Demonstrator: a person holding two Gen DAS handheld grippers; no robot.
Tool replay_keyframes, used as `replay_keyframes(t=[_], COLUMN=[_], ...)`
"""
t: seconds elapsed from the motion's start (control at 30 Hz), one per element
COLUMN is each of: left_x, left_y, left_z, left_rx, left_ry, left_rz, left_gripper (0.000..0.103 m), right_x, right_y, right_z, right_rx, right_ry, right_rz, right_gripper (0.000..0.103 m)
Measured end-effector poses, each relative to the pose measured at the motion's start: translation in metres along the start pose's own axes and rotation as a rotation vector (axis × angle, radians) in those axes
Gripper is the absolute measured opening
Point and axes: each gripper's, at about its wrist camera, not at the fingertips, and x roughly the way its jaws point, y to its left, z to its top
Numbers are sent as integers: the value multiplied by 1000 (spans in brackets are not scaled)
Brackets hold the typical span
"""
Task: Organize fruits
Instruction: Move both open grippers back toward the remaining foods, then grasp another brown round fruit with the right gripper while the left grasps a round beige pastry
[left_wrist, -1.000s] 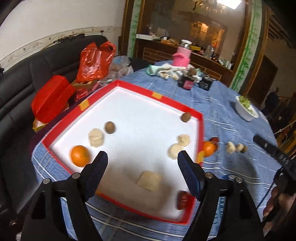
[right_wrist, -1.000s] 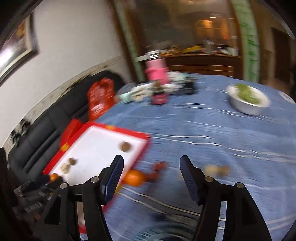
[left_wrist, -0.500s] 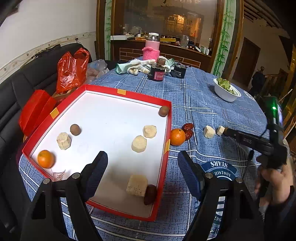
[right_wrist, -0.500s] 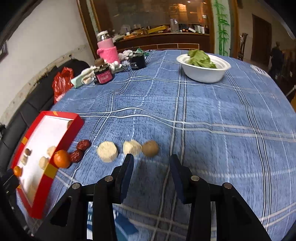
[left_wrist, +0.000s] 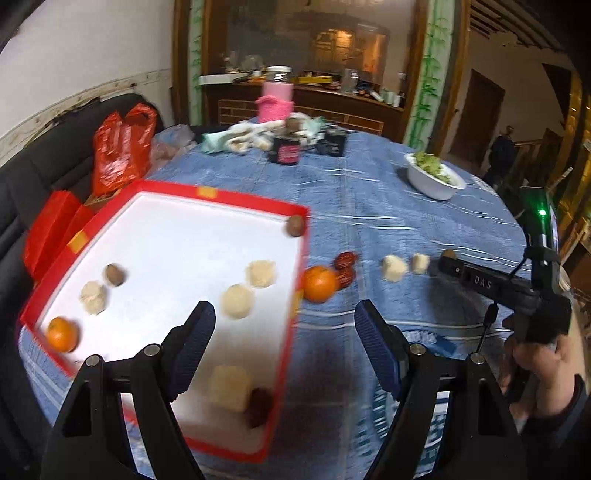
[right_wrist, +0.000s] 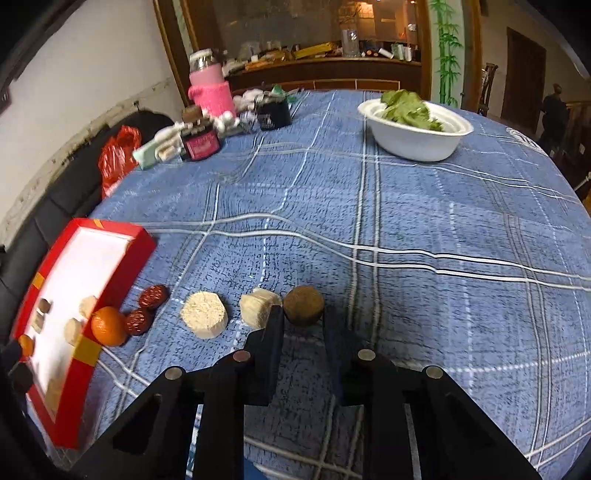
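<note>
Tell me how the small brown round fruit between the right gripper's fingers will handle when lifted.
The brown fruit looks spherical, so it may roll if nudged or released. It appears firm and small, probably light. The right gripper has been closing around it; a narrow contact on a ball could slip.

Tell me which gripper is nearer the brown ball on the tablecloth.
Right. The right gripper has just been closing, its fingers either side of the brown ball; the left gripper hangs open over the red tray's edge.

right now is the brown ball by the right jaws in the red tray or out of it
Out. The brown ball sits on the blue tablecloth, well right of the red tray, between the right gripper's jaws.
</note>
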Motion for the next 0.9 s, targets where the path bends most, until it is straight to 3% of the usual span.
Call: replay_keyframes(t=[0.1,0.27,0.5,0.77,0.87,0.9], left_x=[10,40,80,115,120,121], left_y=[-28,-79,-111,-116,-116,-117], left_z=[6,16,24,26,25,25], left_rx=[71,224,291,273,266,266], left_ry=[12,33,97,162,161,167], left_rz=[-54,-62,-51,13,23,10], left_gripper=[78,78,78,54,41,30], right_x=[-19,-38,-48,-52,-53,-53], right_y=[-11,-33,-49,-48,-49,-48], right_z=[-4,-12,-12,-12,-12,-12], right_rx=[30,94,146,163,167,167], right_ry=[-44,-113,-153,-169,-171,-171], right_rz=[21,61,138,193,204,206], right_gripper=[22,23,23,22,22,22])
